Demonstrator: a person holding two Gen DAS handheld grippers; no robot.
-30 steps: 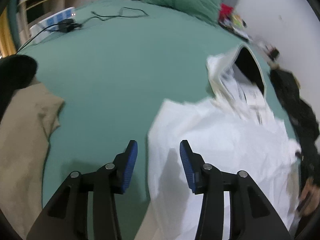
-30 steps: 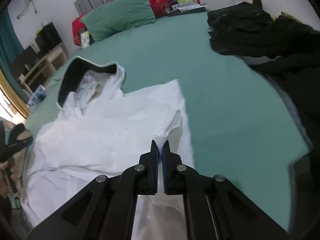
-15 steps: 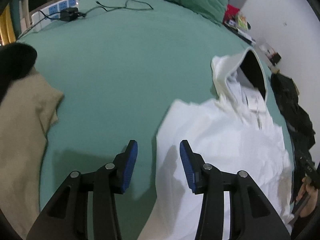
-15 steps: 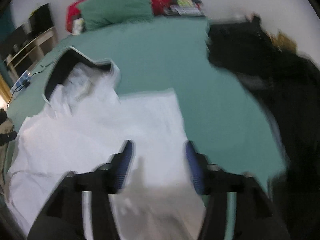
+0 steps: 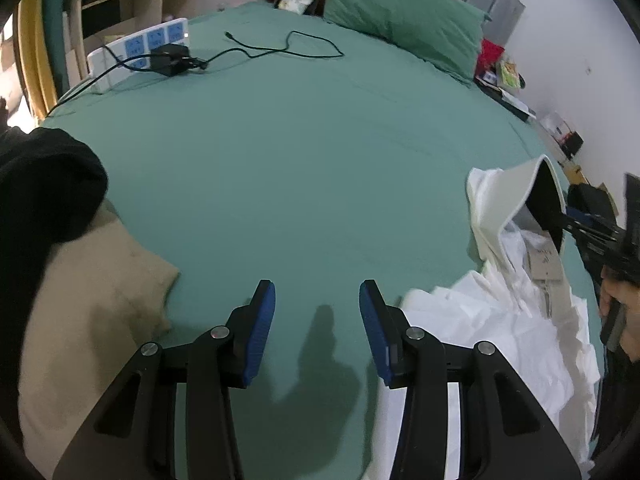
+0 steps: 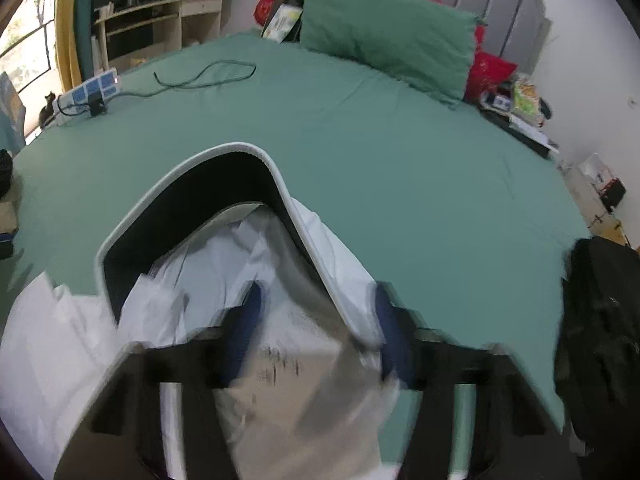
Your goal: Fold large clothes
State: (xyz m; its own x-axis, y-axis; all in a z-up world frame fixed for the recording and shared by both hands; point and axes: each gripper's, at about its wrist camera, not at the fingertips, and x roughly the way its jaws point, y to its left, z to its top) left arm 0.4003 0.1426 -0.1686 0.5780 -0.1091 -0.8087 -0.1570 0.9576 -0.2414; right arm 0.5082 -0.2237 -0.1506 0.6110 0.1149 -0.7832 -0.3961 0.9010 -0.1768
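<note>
A white hooded garment (image 5: 492, 320) with a black-lined hood (image 6: 188, 216) lies on the green bed sheet (image 5: 300, 152). My left gripper (image 5: 316, 312) is open and empty over bare sheet, just left of the garment's edge. My right gripper (image 6: 316, 320) is open, blurred by motion, with its fingers either side of the garment's neck area just below the hood. The right gripper also shows in the left wrist view (image 5: 588, 228) beside the hood. A paper tag (image 5: 544, 264) lies near the collar.
A tan cloth (image 5: 92, 320) and a black garment (image 5: 44, 200) lie at the left. Black clothes (image 6: 600, 340) are piled at the right. A power strip (image 5: 140, 52) with a black cable (image 5: 280, 48) lies at the far side. A green pillow (image 6: 384, 32) sits at the headboard.
My right gripper opened, let go of the white cloth and moved up to the hood. My left gripper moved left, off the garment onto bare sheet.
</note>
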